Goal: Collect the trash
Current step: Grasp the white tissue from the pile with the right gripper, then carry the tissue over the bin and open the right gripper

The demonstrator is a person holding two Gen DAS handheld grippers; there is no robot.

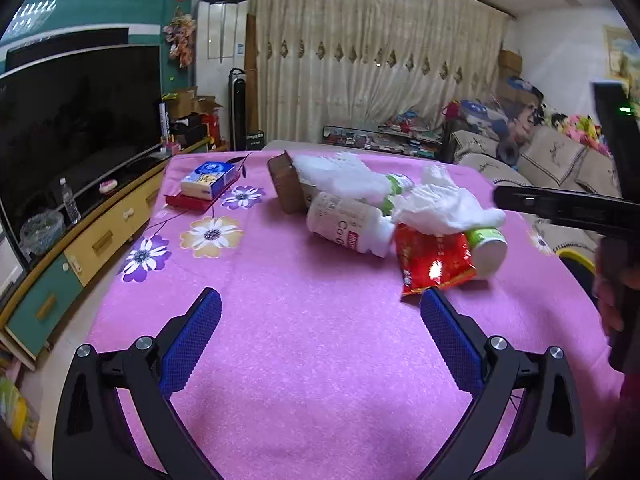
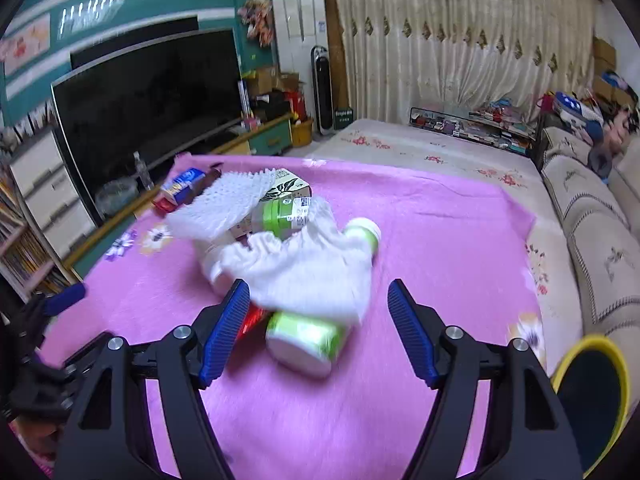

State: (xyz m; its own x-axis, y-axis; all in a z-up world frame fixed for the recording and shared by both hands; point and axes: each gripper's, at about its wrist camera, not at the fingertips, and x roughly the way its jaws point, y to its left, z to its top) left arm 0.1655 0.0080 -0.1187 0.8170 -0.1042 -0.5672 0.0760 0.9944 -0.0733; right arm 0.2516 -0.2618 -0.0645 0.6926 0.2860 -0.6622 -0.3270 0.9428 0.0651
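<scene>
A heap of trash lies on the pink cloth: a white bottle, a red snack wrapper, a crumpled tissue, a green-and-white cup, white foam netting and a brown carton. My left gripper is open and empty, just short of the wrapper. My right gripper is open, its jaws on either side of the tissue and the green cup. The right gripper's body shows at the left wrist view's right edge.
A tissue box on a red box sits at the cloth's far left. A yellow-rimmed bin stands low at the right. A TV and cabinet are on the left, a sofa on the right.
</scene>
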